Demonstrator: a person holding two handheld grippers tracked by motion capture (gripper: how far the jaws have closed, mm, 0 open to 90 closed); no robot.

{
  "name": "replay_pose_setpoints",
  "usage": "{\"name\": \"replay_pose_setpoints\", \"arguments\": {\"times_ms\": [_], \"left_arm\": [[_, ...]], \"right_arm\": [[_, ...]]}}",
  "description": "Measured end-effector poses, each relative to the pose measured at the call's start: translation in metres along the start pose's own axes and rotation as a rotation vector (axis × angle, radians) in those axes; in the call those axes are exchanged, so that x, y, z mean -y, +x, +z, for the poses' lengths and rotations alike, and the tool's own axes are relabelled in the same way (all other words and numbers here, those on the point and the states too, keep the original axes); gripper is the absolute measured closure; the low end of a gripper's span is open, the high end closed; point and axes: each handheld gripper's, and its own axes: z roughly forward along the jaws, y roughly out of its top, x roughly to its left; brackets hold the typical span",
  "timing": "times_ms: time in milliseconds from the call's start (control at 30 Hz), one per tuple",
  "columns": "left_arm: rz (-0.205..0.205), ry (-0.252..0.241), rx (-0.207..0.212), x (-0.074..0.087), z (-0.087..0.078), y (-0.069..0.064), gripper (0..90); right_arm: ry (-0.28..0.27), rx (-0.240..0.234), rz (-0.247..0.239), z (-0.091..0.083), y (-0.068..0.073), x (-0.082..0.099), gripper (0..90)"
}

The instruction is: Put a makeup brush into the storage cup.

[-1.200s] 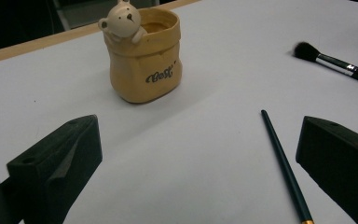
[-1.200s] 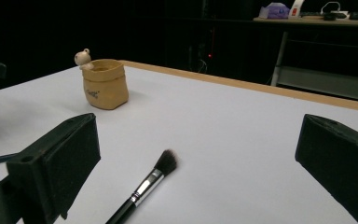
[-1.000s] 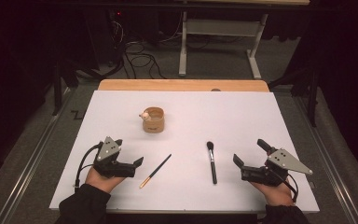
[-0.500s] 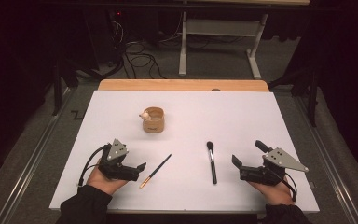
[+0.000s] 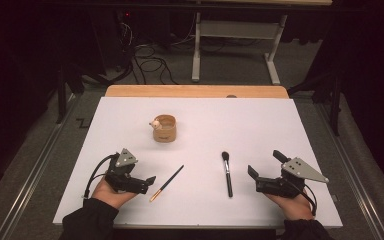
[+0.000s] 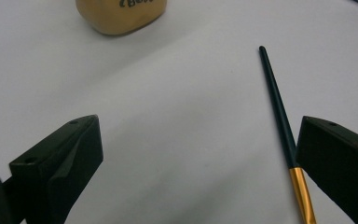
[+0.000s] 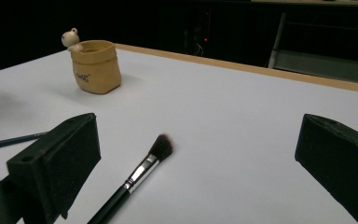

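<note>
Left claw (image 5: 149, 181) gaping wide beside thin black gold-tipped pencil (image 5: 166, 183); right claw (image 5: 252, 178) gaping wide near black makeup brush (image 5: 226, 172); tan cup (image 5: 164, 128) sitting behind on desk (image 5: 280, 130).

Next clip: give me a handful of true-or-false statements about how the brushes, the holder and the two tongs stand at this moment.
1. Both tongs are open. True: the left tongs and the right tongs each show a wide gap between the jaws.
2. The makeup brush is clamped in the right tongs. False: it lies free on the white table, to the left of those tongs.
3. The thin brush with the gold ferrule lies beside the left tongs. True.
4. The tan pouch-shaped holder has tipped over. False: it stands upright.
5. Both brushes sit inside the holder. False: both lie flat on the table, nearer the person.
</note>
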Motion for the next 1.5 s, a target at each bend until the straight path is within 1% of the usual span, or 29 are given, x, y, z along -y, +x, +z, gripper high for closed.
{"name": "replay_pose_setpoints", "arguments": {"times_ms": [33, 67, 100, 200, 300, 367, 433, 500, 600, 700, 800, 900, 933, 1000, 1067, 1200, 1433, 1500], "left_arm": [[0.0, 0.0, 0.0, 0.0, 0.0, 0.0, 1.2], [-0.013, 0.016, 0.011, -0.001, 0.001, -0.001, 1.0], [-0.019, 0.022, 0.013, -0.002, 0.002, -0.002, 1.0], [-0.008, 0.073, 0.022, -0.006, 0.002, -0.005, 1.0], [-0.013, 0.101, 0.04, -0.012, 0.0, -0.009, 0.9], [-0.009, 0.118, 0.042, -0.016, -0.001, -0.011, 0.9], [-0.011, 0.135, 0.053, -0.019, -0.002, -0.013, 0.9], [-0.014, 0.165, 0.062, -0.022, -0.002, -0.014, 0.7], [-0.017, 0.206, 0.069, -0.025, -0.001, -0.013, 0.6], [-0.011, 0.248, 0.058, -0.027, 0.0, -0.013, 0.6], [0.006, 0.287, 0.048, -0.029, 0.002, -0.015, 0.6], [0.009, 0.321, 0.054, -0.033, 0.001, -0.016, 0.9], [0.006, 0.323, 0.052, -0.033, 0.001, -0.016, 0.9], [0.004, 0.339, 0.055, -0.035, 0.001, -0.015, 1.8], [0.004, 0.358, 0.058, -0.037, 0.001, -0.014, 2.2], [0.011, 0.38, 0.053, -0.041, 0.001, -0.012, 2.3], [0.058, 0.44, 0.052, -0.047, 0.002, -0.016, 2.6], [0.059, 0.455, 0.055, -0.049, 0.003, -0.017, 1.8]], "right_arm": [[0.0, 0.0, 0.0, 0.0, 0.0, 0.0, 0.5], [0.007, -0.013, -0.004, 0.001, 0.001, 0.001, 0.5], [0.01, -0.017, -0.006, 0.001, 0.002, 0.001, 0.5], [0.011, -0.019, -0.017, 0.002, 0.002, 0.001, 0.5], [0.011, -0.023, -0.01, 0.001, 0.003, 0.0, 0.5], [0.007, -0.027, -0.009, 0.001, 0.003, 0.0, 0.5], [0.001, -0.029, -0.016, 0.0, 0.004, -0.001, 0.5], [-0.01, -0.027, -0.014, -0.001, 0.003, -0.001, 0.4], [-0.009, -0.024, -0.011, -0.001, 0.002, -0.001, 0.5], [-0.003, -0.023, 0.003, -0.001, 0.0, 0.001, 0.4], [0.001, -0.026, 0.002, 0.0, -0.001, 0.002, 0.5], [0.001, -0.03, 0.003, 0.001, 0.0, 0.002, 0.5], [0.001, -0.03, 0.003, 0.001, 0.0, 0.002, 0.5], [0.006, -0.037, 0.01, 0.001, 0.001, 0.002, 0.5], [0.007, -0.038, 0.007, 0.001, 0.001, 0.003, 0.5], [0.008, -0.039, 0.007, 0.002, 0.001, 0.003, 0.5], [0.013, -0.041, 0.013, 0.002, 0.002, 0.004, 0.5], [0.013, -0.044, 0.014, 0.002, 0.002, 0.004, 0.5]]}}
